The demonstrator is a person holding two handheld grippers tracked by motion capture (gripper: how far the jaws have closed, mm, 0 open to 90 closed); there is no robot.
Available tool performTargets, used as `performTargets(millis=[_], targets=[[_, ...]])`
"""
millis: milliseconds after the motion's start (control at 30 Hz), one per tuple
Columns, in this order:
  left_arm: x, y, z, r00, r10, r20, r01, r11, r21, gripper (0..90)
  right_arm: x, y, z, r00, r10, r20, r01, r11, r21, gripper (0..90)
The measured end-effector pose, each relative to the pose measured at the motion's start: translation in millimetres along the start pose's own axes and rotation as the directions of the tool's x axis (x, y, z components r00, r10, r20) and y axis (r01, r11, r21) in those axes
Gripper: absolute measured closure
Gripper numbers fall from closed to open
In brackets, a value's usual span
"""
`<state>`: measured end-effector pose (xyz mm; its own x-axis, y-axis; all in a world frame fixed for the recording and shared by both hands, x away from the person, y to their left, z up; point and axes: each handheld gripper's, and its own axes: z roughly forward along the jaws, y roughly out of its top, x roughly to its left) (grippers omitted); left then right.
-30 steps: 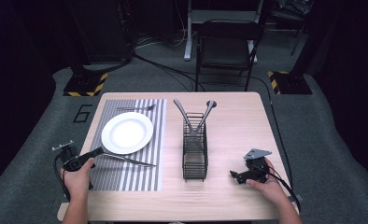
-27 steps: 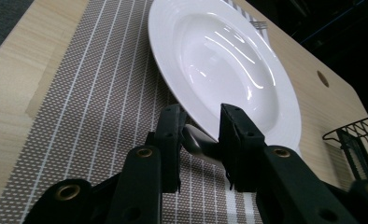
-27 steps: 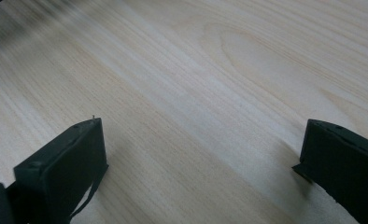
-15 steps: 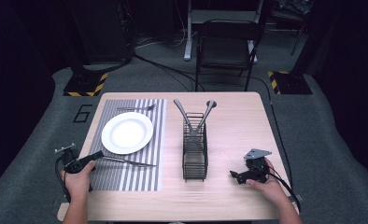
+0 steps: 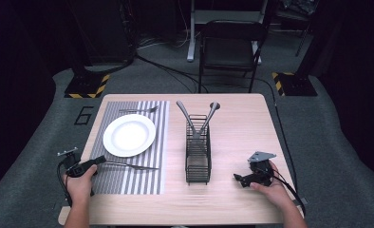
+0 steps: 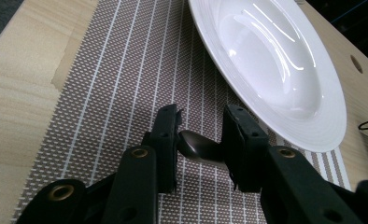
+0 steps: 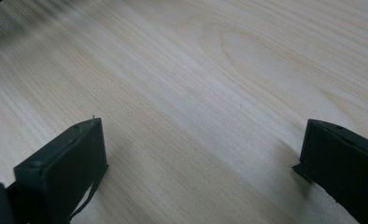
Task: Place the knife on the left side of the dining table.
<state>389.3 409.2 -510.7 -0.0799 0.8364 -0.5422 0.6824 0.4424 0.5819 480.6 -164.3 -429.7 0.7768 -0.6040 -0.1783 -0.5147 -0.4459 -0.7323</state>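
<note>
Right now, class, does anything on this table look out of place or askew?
Nothing is spilled or damaged. The plate sits on the striped placemat, with a fork beyond it. The left gripper grips a knife handle lying nearest the person.

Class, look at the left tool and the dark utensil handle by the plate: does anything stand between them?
Nothing visible does. The left tool has its jaws on either side of the dark metal utensil handle, above the striped placemat, beside the white plate.

The left hand-held gripper (image 6: pixel 200 140) rests low with jaws nearly closed — the right hand-held gripper (image 7: pixel 198 154) gapes wide.
</note>
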Motion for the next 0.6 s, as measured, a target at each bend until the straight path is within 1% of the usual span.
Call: performTargets(millis=[67, 133, 267, 400, 500, 600], targets=[[1.0, -0.6, 0.8, 1.0000, 0.006, -0.002, -0.006, 1.0000, 0.002, 66.4, -0.3, 0.0, 0.0, 1.0000, -0.002, -0.005, 0.002, 1.000, 0.000, 0.0], [1.8, -1.2, 1.5, 0.9999, 0.011, -0.009, -0.011, 0.9999, 0.011, 66.1, 0.0, 0.0, 0.0, 1.0000, 0.000, 0.000, 0.000, 1.000, 0.000, 0.0], [2.2, -1.9, 2.5, 1.0000, 0.003, -0.009, -0.003, 0.9999, 0.014, 66.0, -0.3, 0.0, 0.0, 1.0000, -0.002, -0.005, 0.002, 1.000, -0.001, 0.0], [3.0, -2.7, 2.2, 0.9998, 0.013, -0.015, -0.013, 0.9998, 0.017, 66.0, 0.0, 0.0, 0.0, 1.0000, 0.000, 0.000, 0.000, 1.000, 0.000, 0.0], [3.3, -4.2, 2.1, 0.9997, 0.008, -0.023, -0.007, 0.9997, 0.024, 65.9, -0.3, 0.0, 0.0, 1.0000, -0.002, -0.005, 0.002, 1.000, -0.001, 0.0], [3.4, -5.6, 1.2, 0.9992, 0.022, -0.034, -0.021, 0.9993, 0.030, 65.6, -0.3, 0.0, 0.0, 1.0000, -0.001, -0.005, 0.001, 1.000, 0.000, 0.0]])
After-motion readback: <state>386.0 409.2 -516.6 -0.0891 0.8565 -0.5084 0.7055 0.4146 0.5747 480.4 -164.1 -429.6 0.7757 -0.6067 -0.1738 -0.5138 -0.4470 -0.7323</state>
